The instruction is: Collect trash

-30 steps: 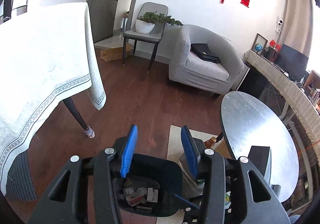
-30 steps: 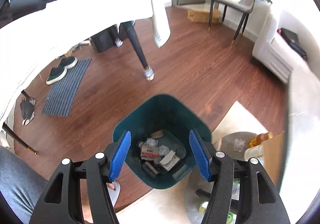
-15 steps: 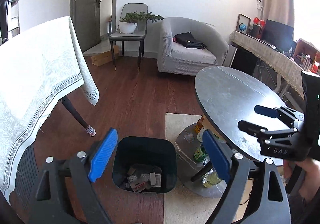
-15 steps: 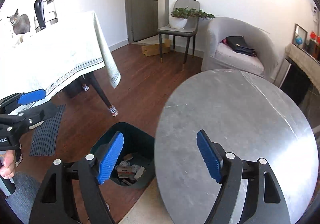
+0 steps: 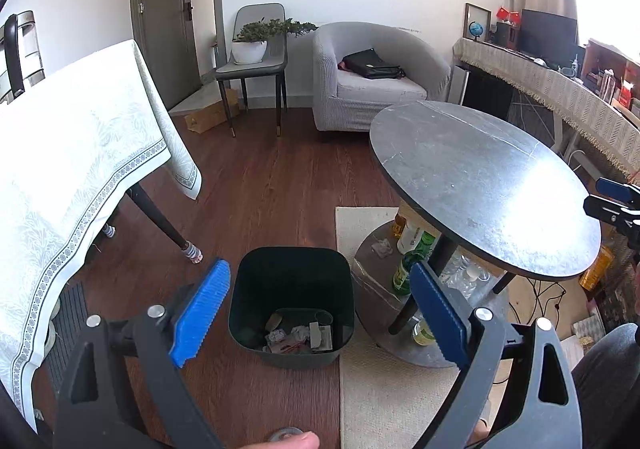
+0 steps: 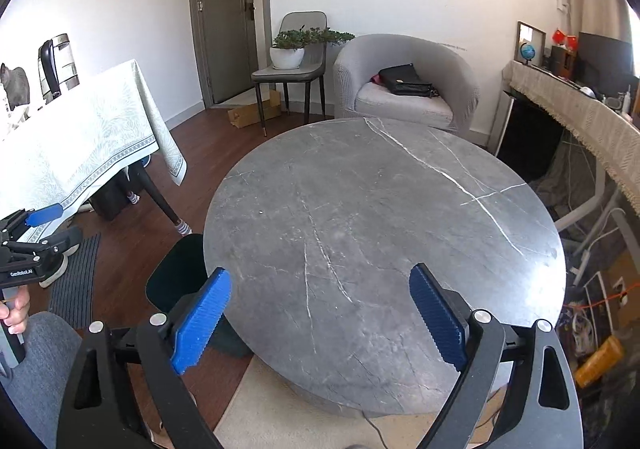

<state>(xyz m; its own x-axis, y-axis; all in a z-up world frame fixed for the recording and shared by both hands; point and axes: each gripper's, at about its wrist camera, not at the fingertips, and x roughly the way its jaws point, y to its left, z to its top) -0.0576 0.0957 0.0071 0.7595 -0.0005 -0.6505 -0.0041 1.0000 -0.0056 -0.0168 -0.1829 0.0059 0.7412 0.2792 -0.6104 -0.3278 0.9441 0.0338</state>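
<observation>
A living room with a dark reddish wood floor (image 5: 280, 189) and white walls holds a round grey marble-topped table (image 6: 384, 233) standing partly on a cream rug (image 5: 384, 401), with a grey tub armchair (image 5: 372, 77) behind it and a black bag (image 5: 372, 65) on the armchair's seat. At the left stands a larger table under a pale patterned tablecloth (image 5: 72, 169). A grey chair (image 5: 256, 65) by the door carries a potted plant in a white bowl (image 5: 252, 49).

The dark green square plastic trash bin (image 5: 292, 305) sits on the wood floor just beside the rug's left edge, near the round table's lower shelf. Crumpled paper and small wrappers (image 5: 300, 333) lie at its bottom. Green glass bottles (image 5: 404, 269) and clear ones stand on the lower shelf under the tabletop.

The left gripper (image 5: 320, 317) hangs above the bin with its blue-padded jaws spread wide; they have just been opening, and nothing is between them. The right gripper (image 6: 320, 321) is over the near edge of the bare marble top, its jaws likewise just opened wide and empty. In the right wrist view a hand (image 6: 14, 313) grips the left tool's handle at the left edge of the picture.
</observation>
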